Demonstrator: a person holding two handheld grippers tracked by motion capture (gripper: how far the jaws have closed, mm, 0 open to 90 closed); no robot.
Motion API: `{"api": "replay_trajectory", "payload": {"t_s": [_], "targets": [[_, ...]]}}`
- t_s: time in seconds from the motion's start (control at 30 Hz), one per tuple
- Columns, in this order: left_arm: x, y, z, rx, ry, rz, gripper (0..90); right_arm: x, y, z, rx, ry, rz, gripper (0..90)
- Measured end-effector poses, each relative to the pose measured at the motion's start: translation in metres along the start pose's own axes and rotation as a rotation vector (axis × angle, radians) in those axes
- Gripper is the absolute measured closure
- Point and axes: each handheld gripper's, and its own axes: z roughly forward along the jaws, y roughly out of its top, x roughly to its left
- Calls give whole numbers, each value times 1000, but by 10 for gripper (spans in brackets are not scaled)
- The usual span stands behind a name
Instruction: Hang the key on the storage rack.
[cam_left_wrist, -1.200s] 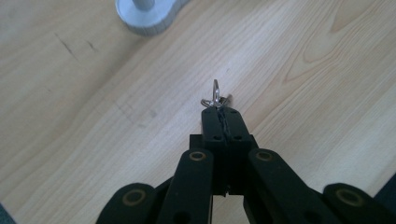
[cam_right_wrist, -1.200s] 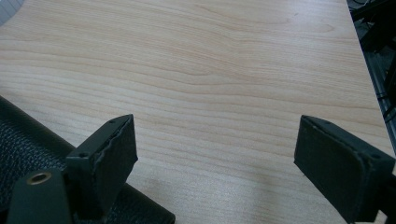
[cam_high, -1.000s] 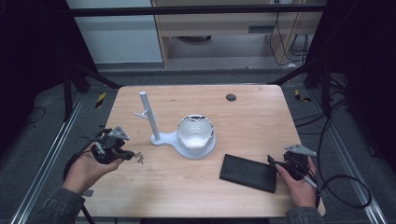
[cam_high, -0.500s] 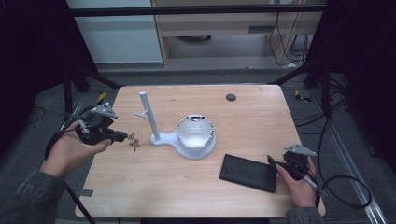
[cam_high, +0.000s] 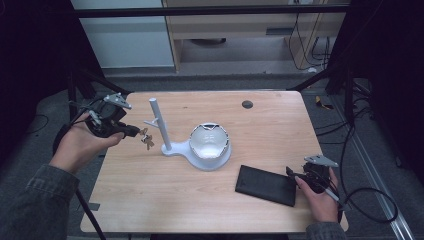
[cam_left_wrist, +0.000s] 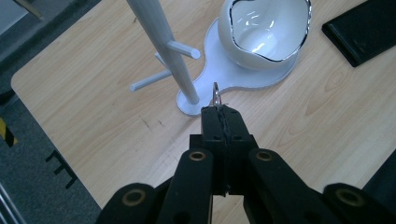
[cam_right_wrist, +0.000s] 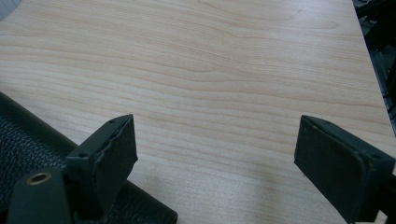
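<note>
Pale wood-grain table (cam_high: 165, 200). On it: white stand (cam_high: 165, 135) with glossy white bowl (cam_high: 209, 142); black pebbled case (cam_high: 265, 185) right of stand. Black gripper (cam_high: 134, 132) left of stand pinches silver keys (cam_high: 146, 140). Small dark disc (cam_high: 247, 104) beyond stand.

We see the keys (cam_high: 146, 139) too small to count; the closed fingers (cam_left_wrist: 219, 122) hide all but their ring (cam_left_wrist: 215, 94). The black case (cam_right_wrist: 28, 140) is cut off at the frame edge.
</note>
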Motion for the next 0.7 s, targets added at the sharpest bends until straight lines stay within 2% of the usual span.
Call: {"api": "replay_trajectory", "payload": {"t_s": [0.23,0.7], "targets": [[5,12,2,-10,8,-15,900,0,0,0,5,4,3,129],[3,28,6,7,29,6,900,-1,0,0,5,2,2,128]]}}
